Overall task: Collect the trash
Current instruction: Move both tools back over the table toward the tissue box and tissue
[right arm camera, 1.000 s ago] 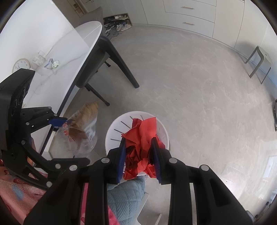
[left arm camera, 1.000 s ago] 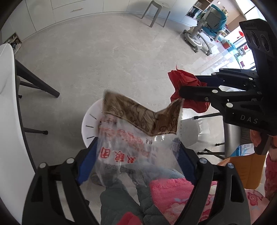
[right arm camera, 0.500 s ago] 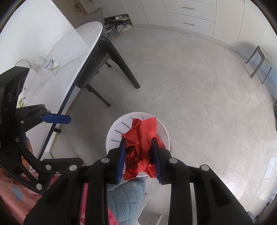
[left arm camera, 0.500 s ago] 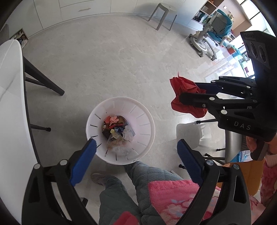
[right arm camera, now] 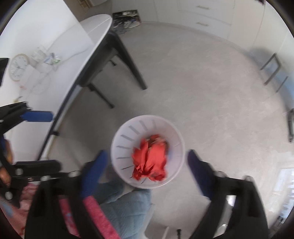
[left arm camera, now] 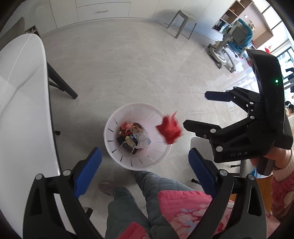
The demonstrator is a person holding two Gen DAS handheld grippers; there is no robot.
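The red crumpled paper (left arm camera: pixel 170 128) is in the air, free of both grippers, and it is blurred. In the left wrist view it is over the right side of the rim of the white bin (left arm camera: pixel 126 112); in the right wrist view it appears inside the bin's opening. The right gripper (left arm camera: pixel 194 110) has its 2 fingers spread wide and grasps nothing; it is to the right of the bin and higher than it, probably so that the paper drops inside. The left gripper (left arm camera: pixel 143 161) also has its fingers spread apart, with nothing between them, and it looks straight down over the near rim of the bin. I judge that both are held above the bin because this is the place where trash is let go.

The bin stands on a pale grey floor (left arm camera: pixel 128 69), near the person's feet. At its bottom lies mixed trash (left arm camera: pixel 132 137), with clear plastic and coloured scraps. Beside the bin is a white surface (left arm camera: pixel 20 103) with dark legs. On it, in the right wrist view, are a small round clock (right arm camera: pixel 18 67) and some small items that I cannot identify. White cabinets (left arm camera: pixel 102 9) run along the far wall, and a grey stool (left arm camera: pixel 183 20) stands near them.
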